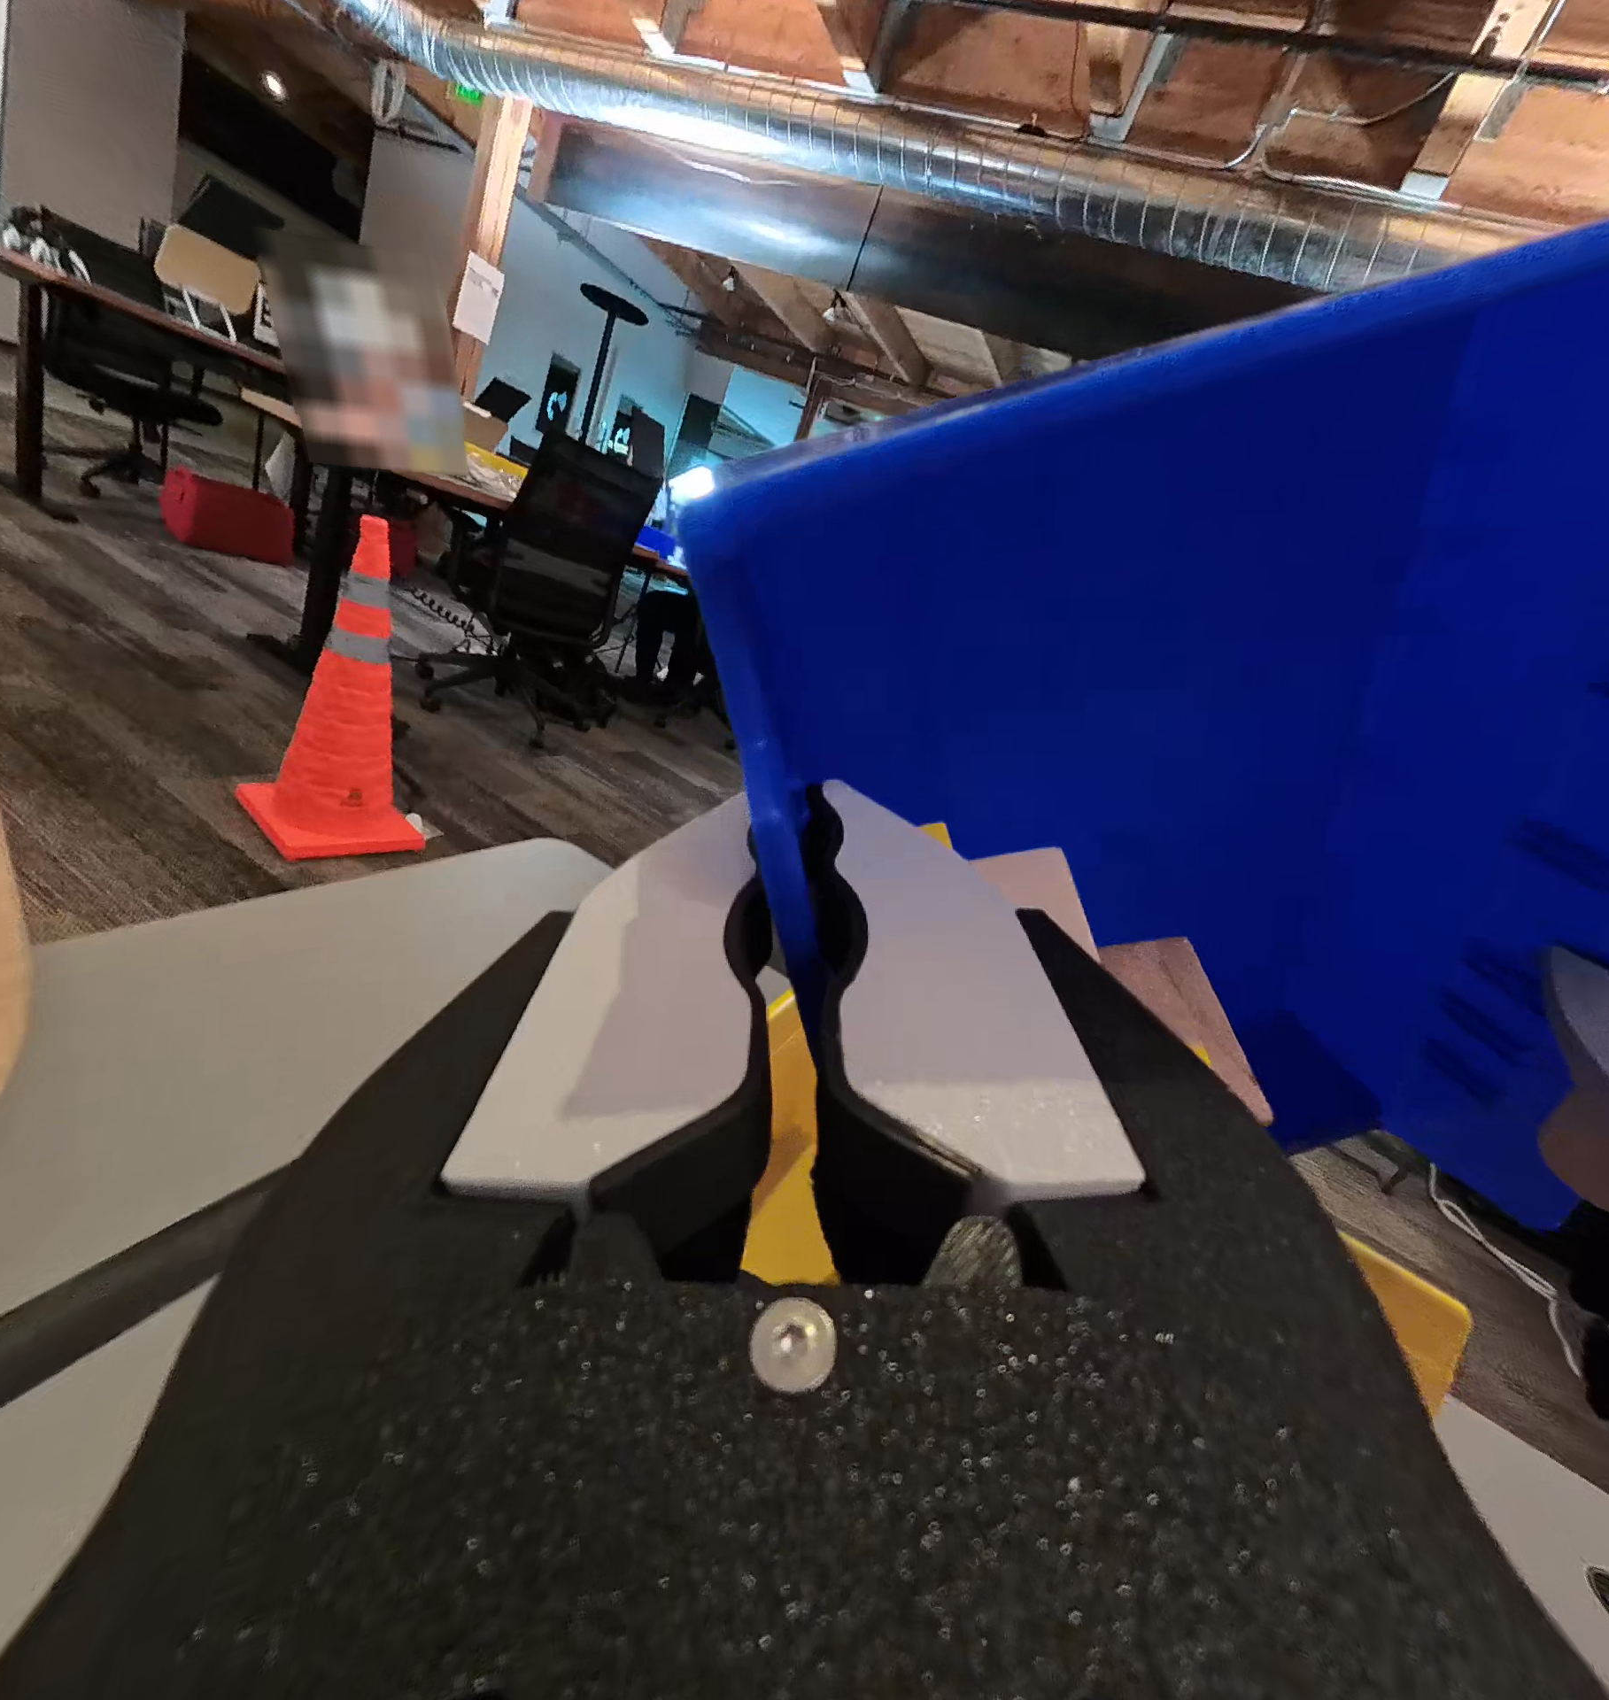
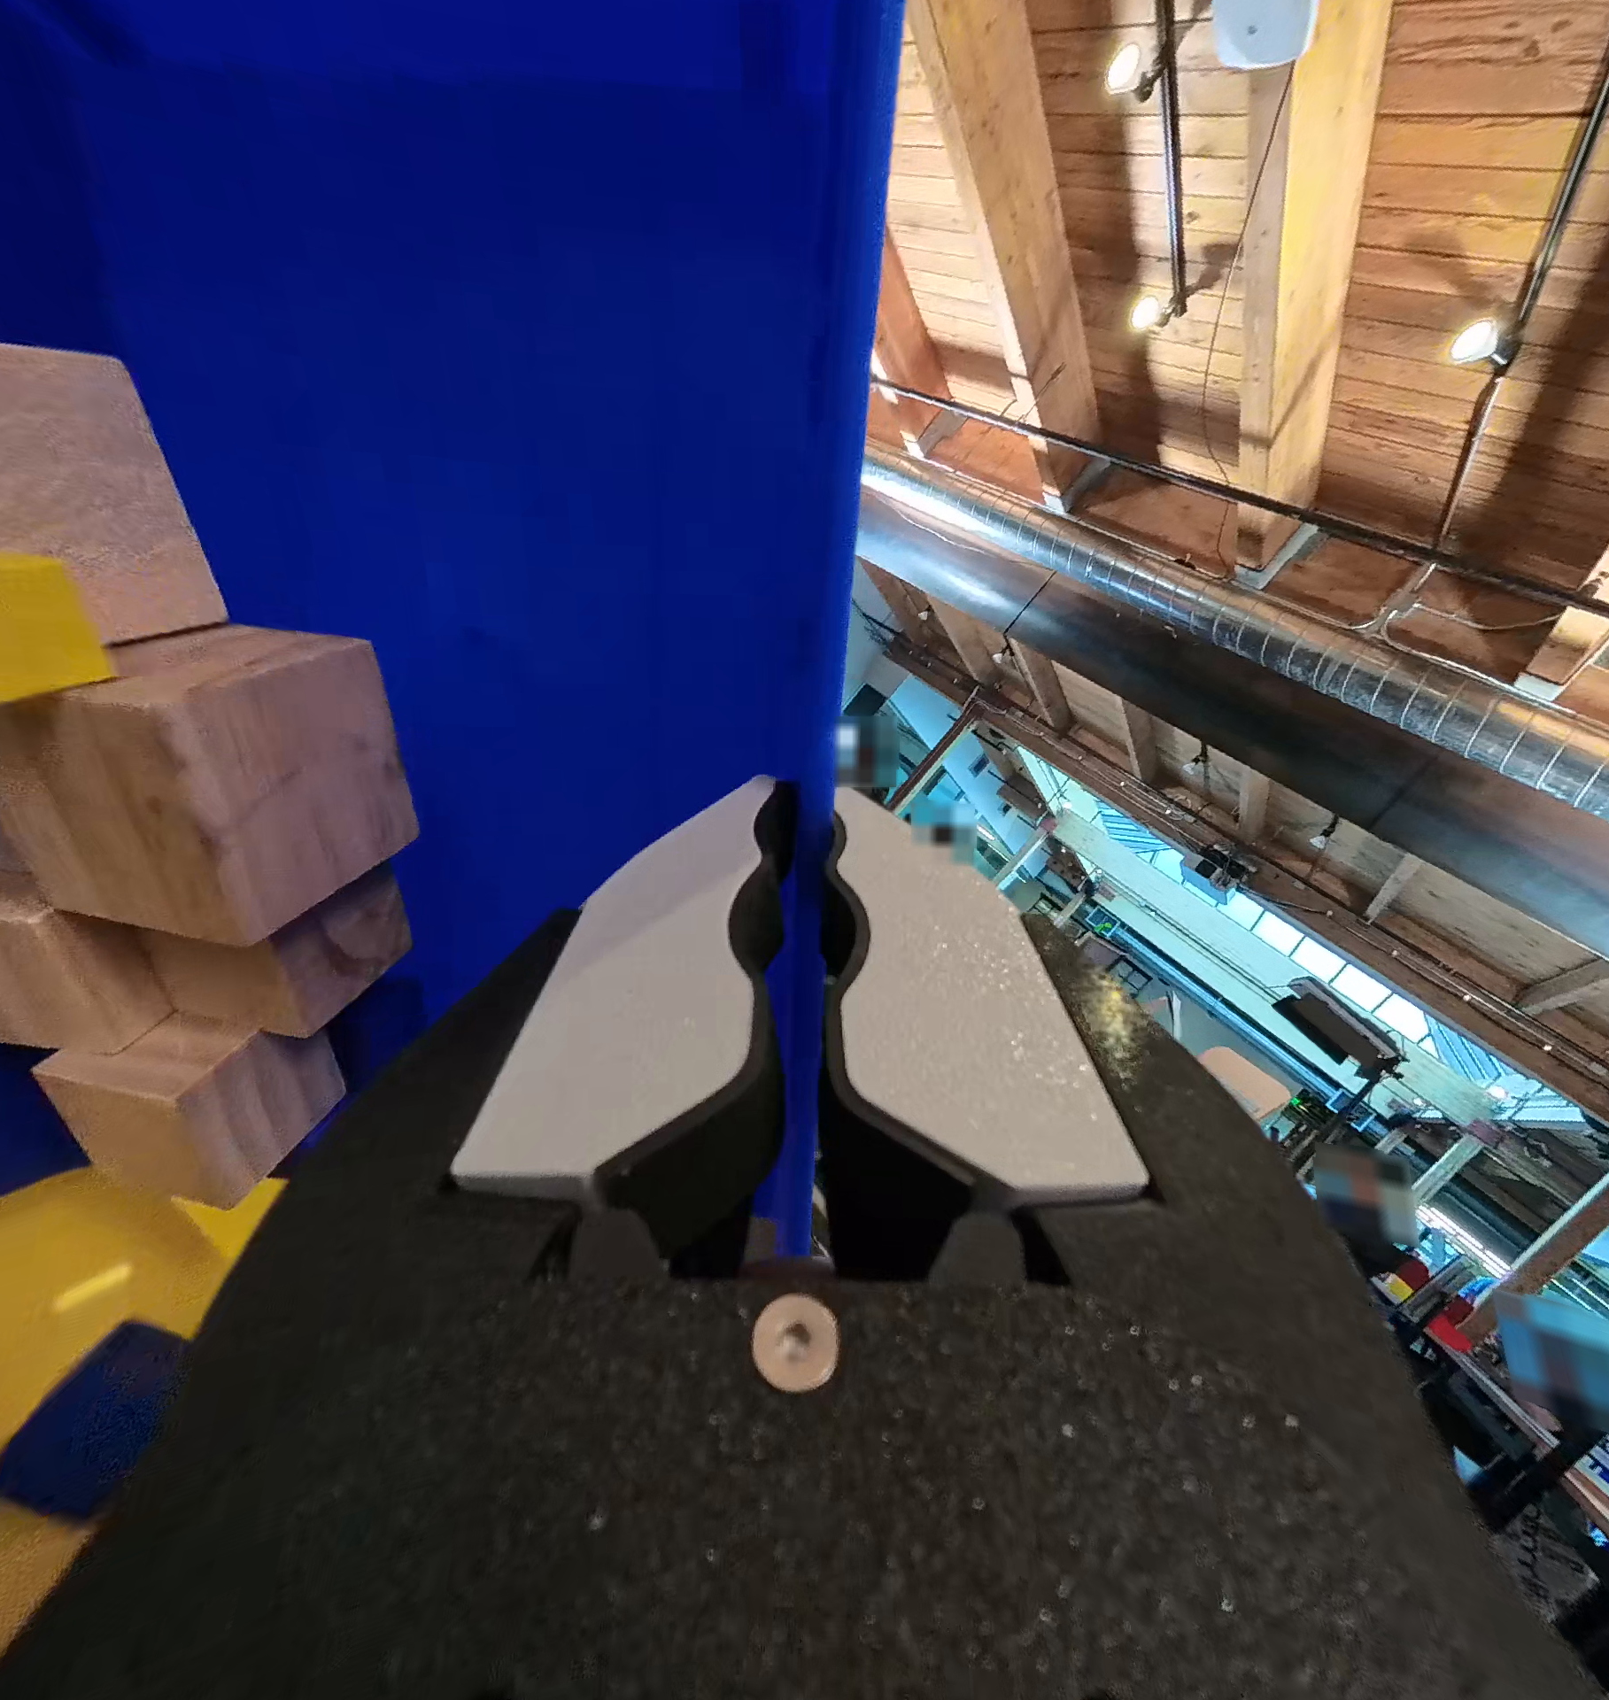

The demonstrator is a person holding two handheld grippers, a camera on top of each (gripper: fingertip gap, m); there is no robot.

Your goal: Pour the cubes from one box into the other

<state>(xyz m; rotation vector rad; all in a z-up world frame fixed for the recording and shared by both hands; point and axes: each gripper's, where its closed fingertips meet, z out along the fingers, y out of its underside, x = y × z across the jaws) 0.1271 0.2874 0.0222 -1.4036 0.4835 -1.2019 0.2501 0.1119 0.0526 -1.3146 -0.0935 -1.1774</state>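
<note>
1. Left gripper [image 1: 796, 828]: jaws clamped on the rim edge of the blue box [image 1: 1150, 690], with the thin wall pinched between the grey pads.
2. Right gripper [image 2: 805, 819]: likewise clenched on a wall edge of the blue box [image 2: 460, 414]. Both grippers carry it together.
3. The blue box is lifted and tipped steeply; the right wrist view looks up at the ceiling beams.
4. Wooden cubes [image 2: 193, 782] are bunched at the blue box's low side over the yellow box [image 2: 37, 1288], with a yellow cube [image 2: 18, 626] and a dark blue cube [image 2: 83, 1417] among them. They are blurred, likely mid-tumble.
5. From the left wrist view, the yellow box [image 1: 1417, 1325] sits on the grey table [image 1: 230, 1012] directly under the blue one; 2 wooden cubes [image 1: 1168, 1003] show at its rim.
6. Step in hand, as judged: pour under way, not complete.
7. Next move calls for tipping further with both grips firm, keeping the mouth over the yellow box so no cube falls outside it.
</note>
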